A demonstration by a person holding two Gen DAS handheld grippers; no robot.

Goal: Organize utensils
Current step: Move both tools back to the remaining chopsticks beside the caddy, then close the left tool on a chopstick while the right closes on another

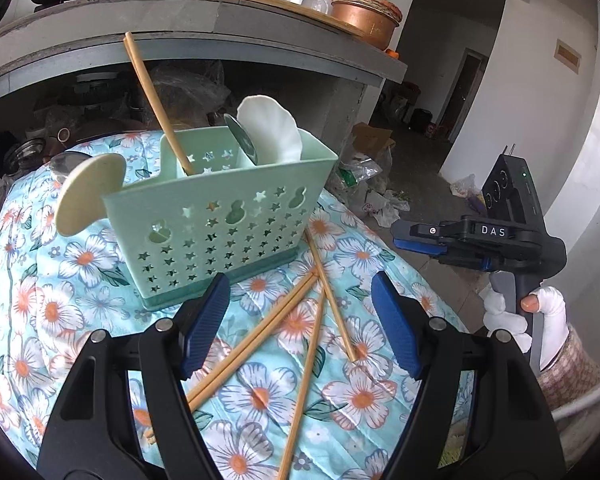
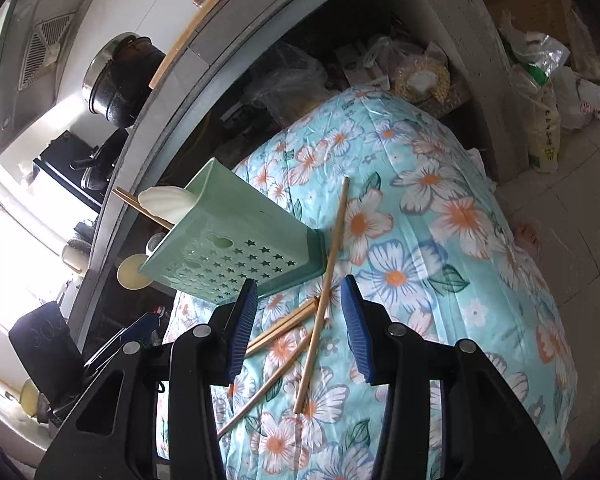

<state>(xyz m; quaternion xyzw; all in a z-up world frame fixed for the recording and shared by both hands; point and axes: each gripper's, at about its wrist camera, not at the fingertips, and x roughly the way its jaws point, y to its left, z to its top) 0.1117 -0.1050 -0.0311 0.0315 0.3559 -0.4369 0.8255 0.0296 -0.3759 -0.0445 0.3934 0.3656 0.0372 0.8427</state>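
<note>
A mint green perforated utensil holder stands on the floral cloth. It holds a pair of chopsticks, a white scalloped spoon, a metal utensil and a cream round-headed utensil at its left end. Several loose wooden chopsticks lie crossed on the cloth in front of the holder. My left gripper is open above them. My right gripper is open over the same chopsticks, with the holder just beyond. The right gripper also shows in the left wrist view, off the cloth's right edge.
A grey concrete counter runs behind the table, with bottles, a copper bowl and a white appliance on top and pots stored beneath. Plastic bags and cardboard lie on the floor to the right. A black pot sits on the counter.
</note>
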